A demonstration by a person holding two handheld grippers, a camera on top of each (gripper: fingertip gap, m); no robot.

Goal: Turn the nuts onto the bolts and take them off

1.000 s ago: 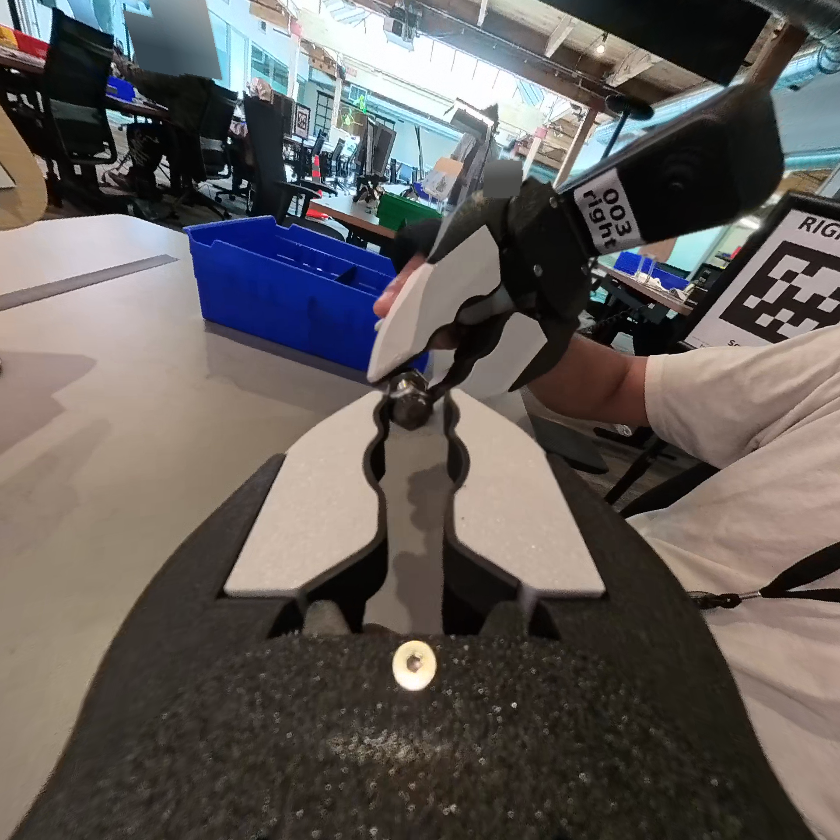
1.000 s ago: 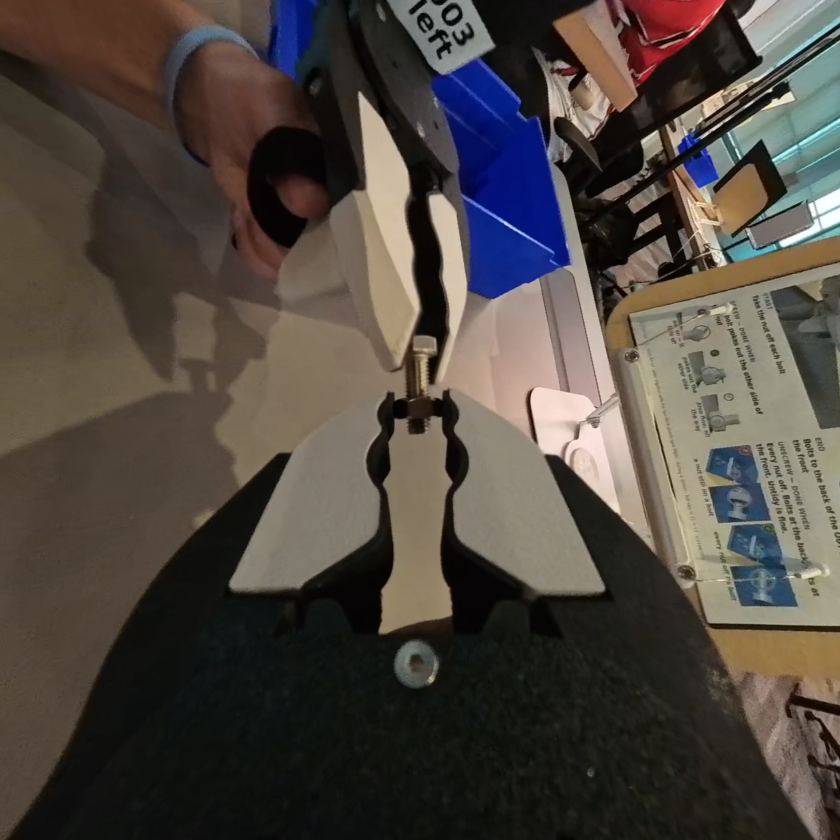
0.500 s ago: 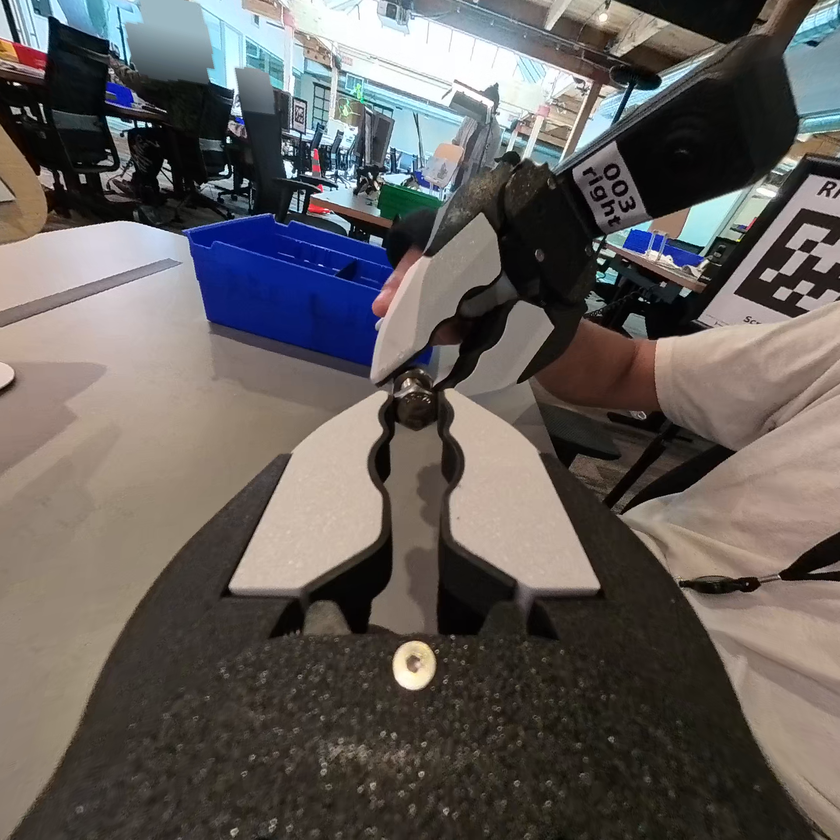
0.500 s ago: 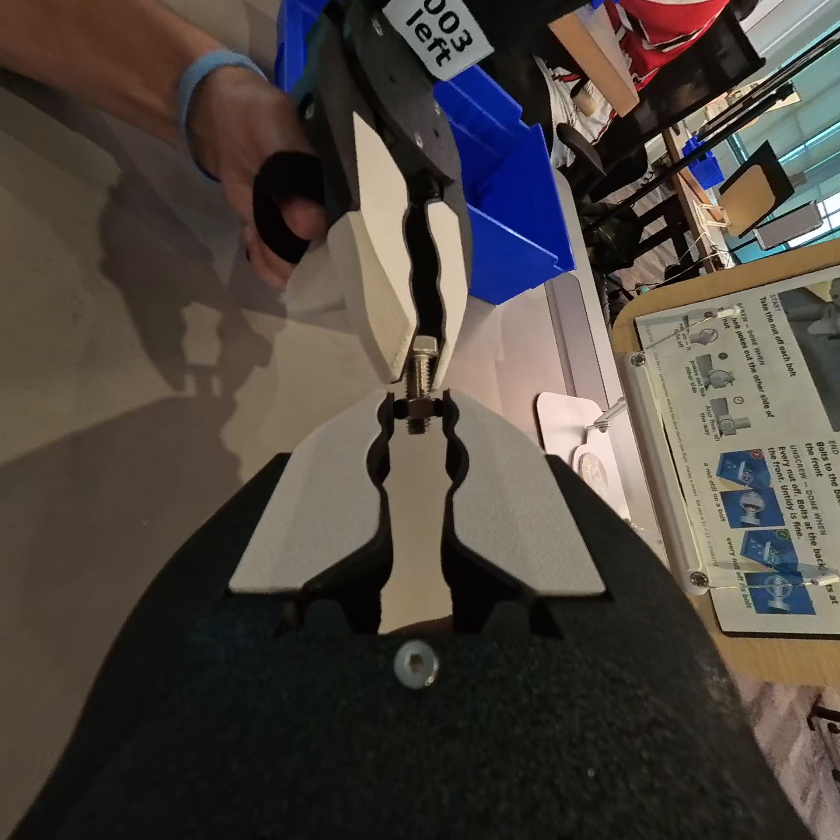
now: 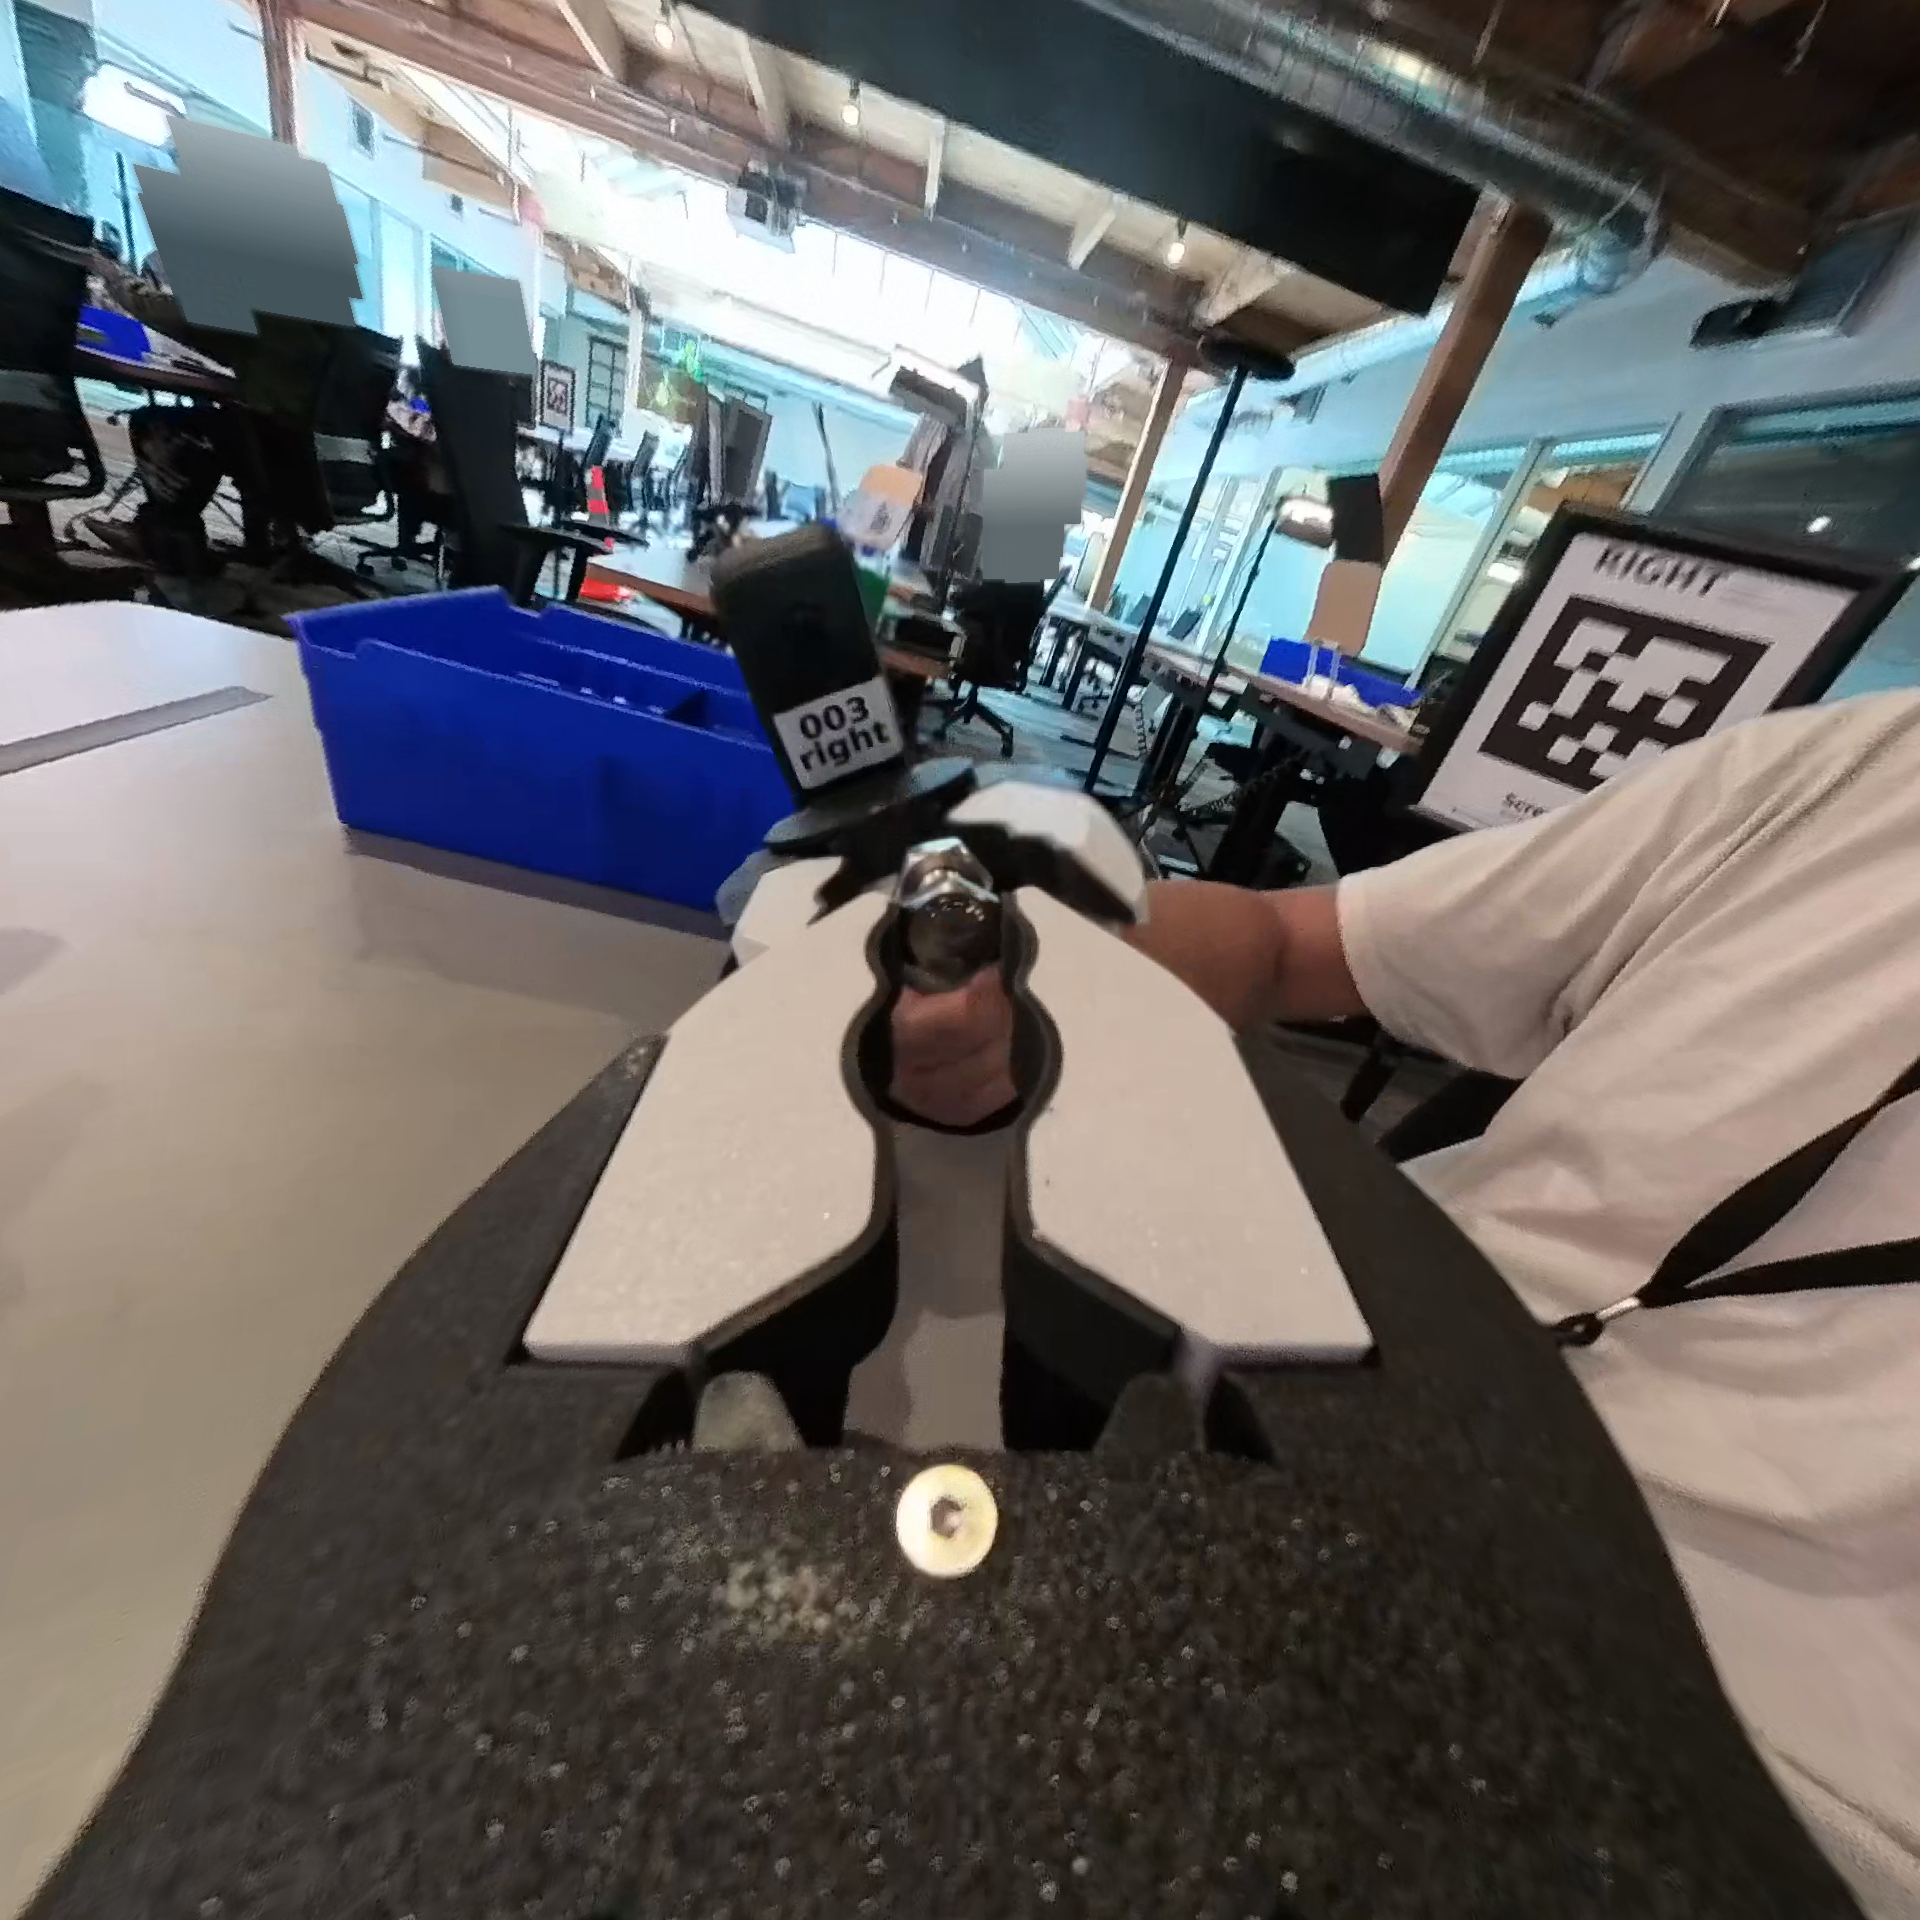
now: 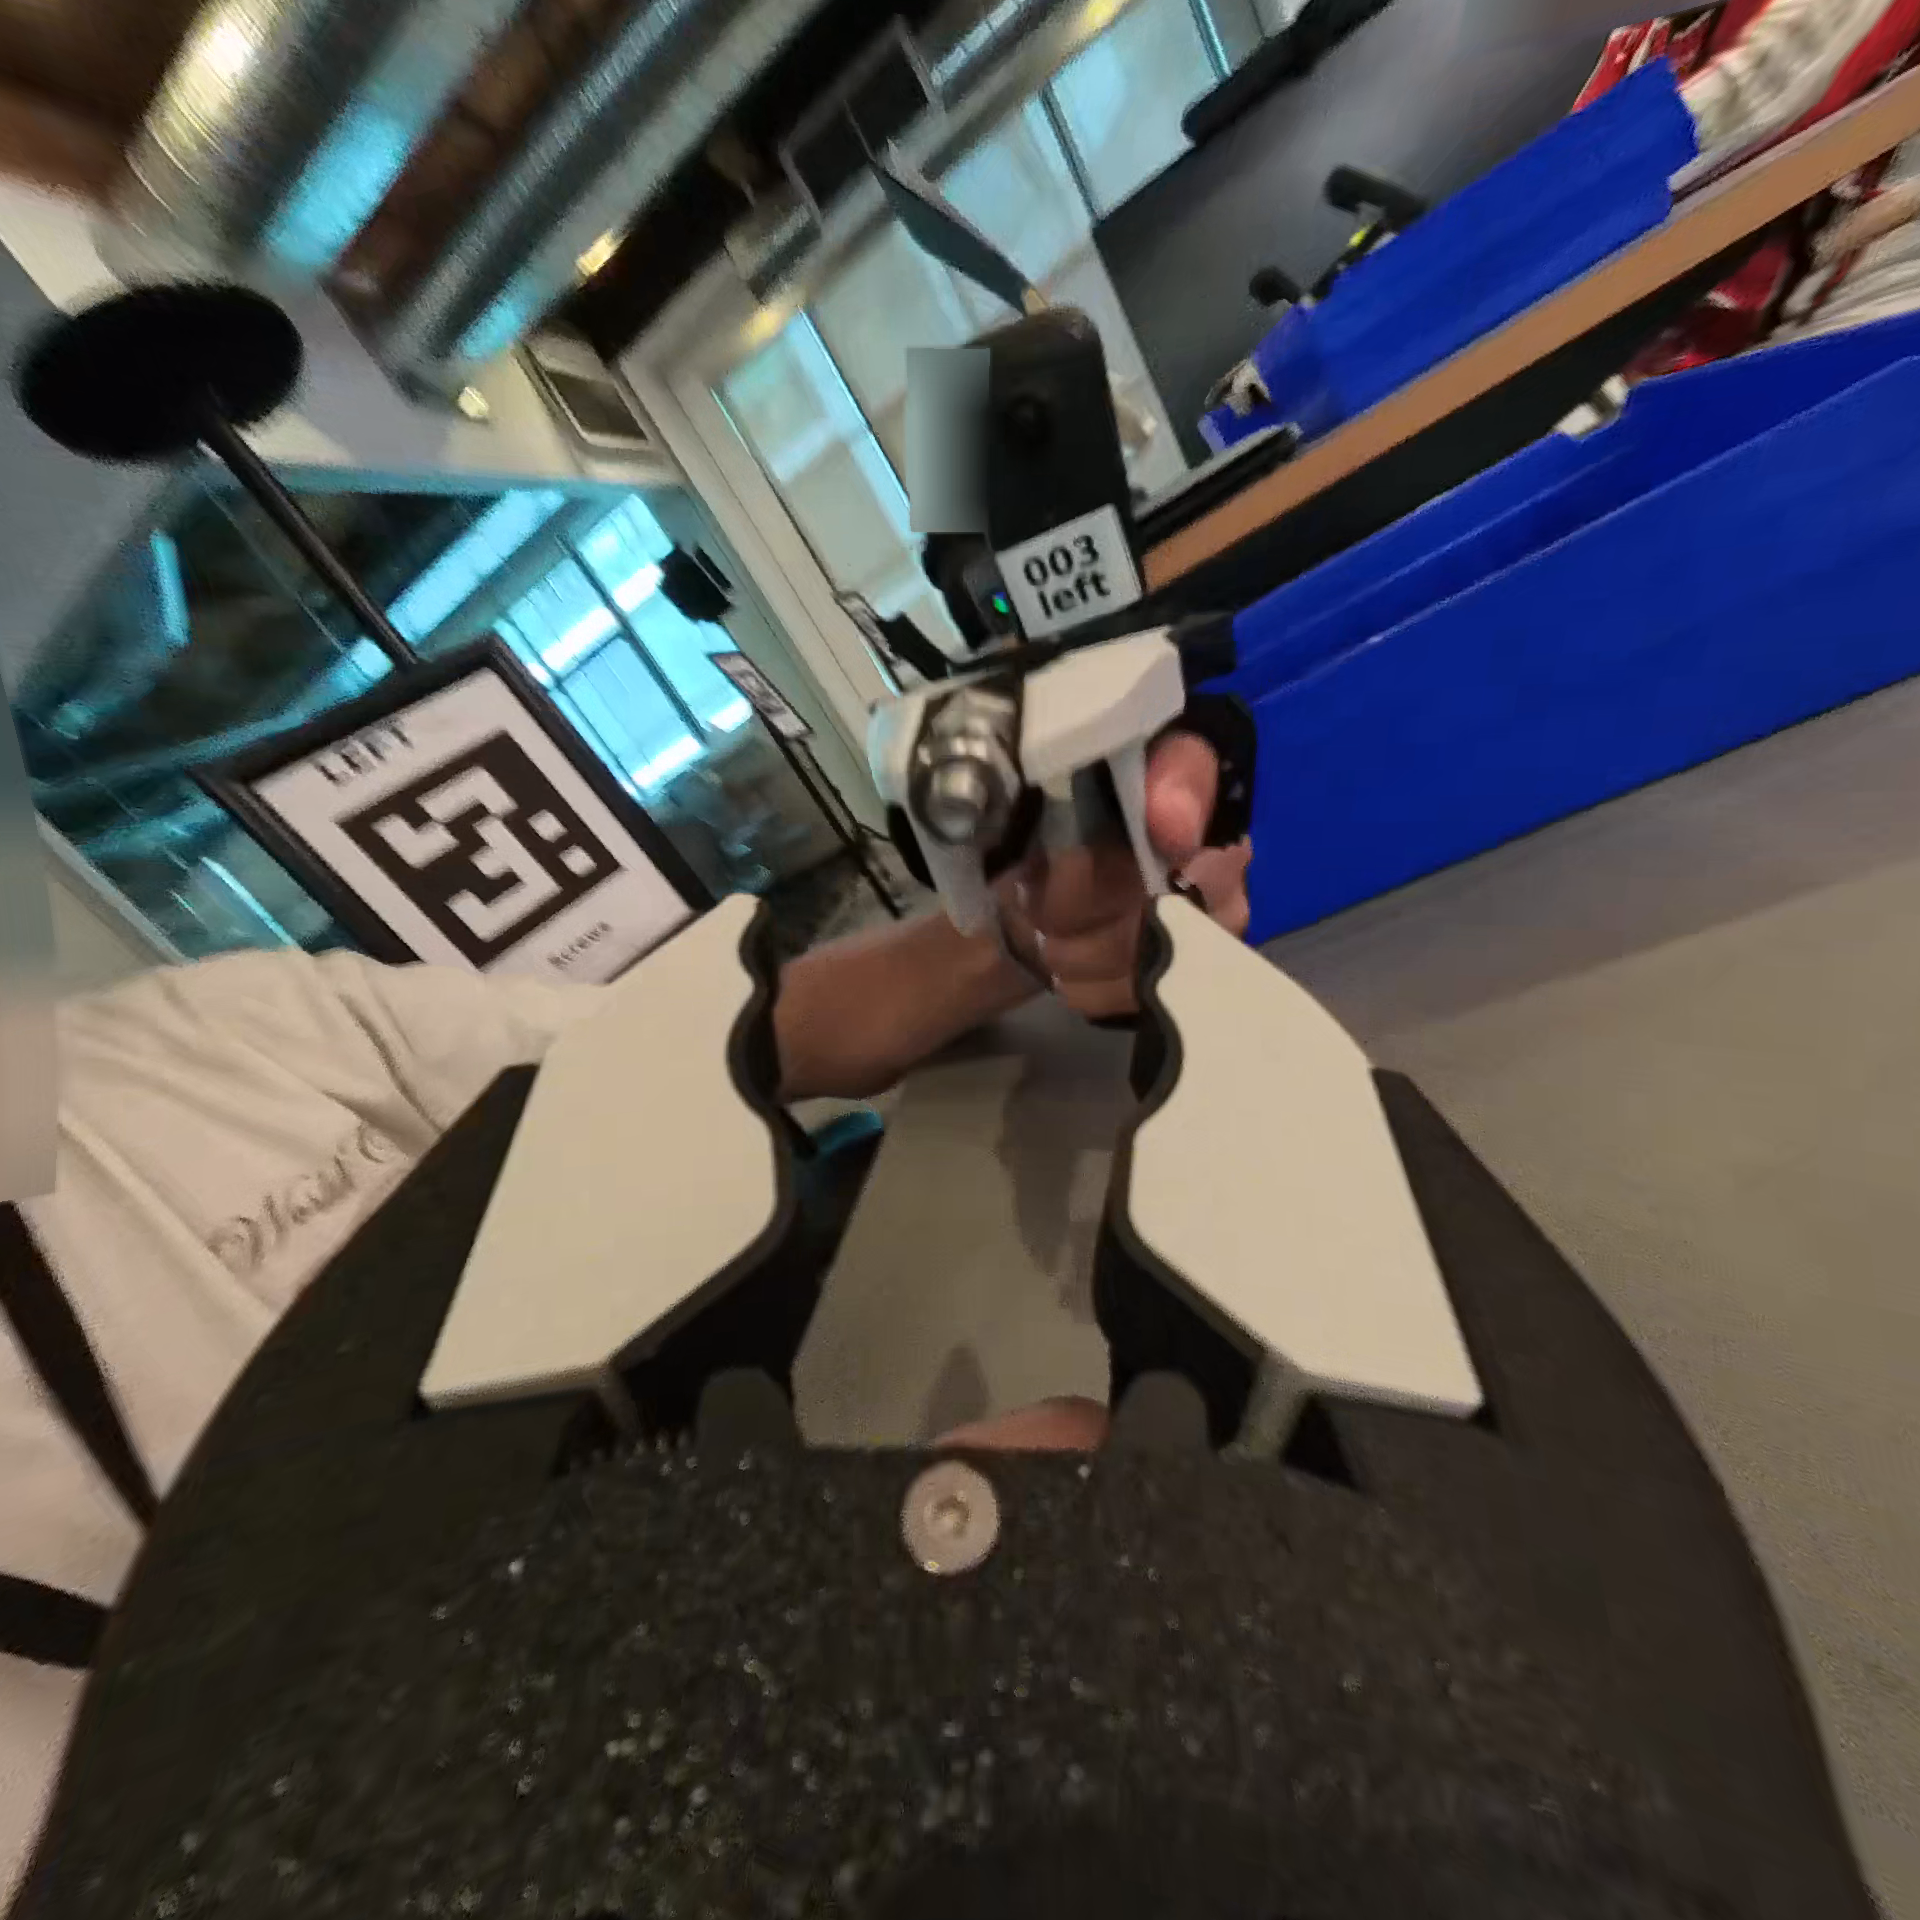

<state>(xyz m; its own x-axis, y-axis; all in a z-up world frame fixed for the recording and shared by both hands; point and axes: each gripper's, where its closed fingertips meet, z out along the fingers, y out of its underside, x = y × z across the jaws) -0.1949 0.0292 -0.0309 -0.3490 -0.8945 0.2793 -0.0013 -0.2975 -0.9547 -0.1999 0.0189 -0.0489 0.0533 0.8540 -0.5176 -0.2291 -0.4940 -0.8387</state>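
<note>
**Bolt in left fingers, right fingers let go**

The bolt [image 5: 943, 928] sits pinched at the tips of the left gripper [image 5: 948, 940], its fingers [image 5: 769, 1122] closed on the head end, threaded end pointing away. The nut [image 6: 961, 750] is on the thread, just beyond the left fingertips. The right gripper [image 6: 956, 940] faces it with fingers [image 6: 1247, 1132] spread wide, near the nut but apart from it. A second ago those fingers were clamped on the nut; they have since released and swung round. Behind stands a blue bin [image 5: 540, 717] on the grey bench [image 5: 208, 1039].
</note>
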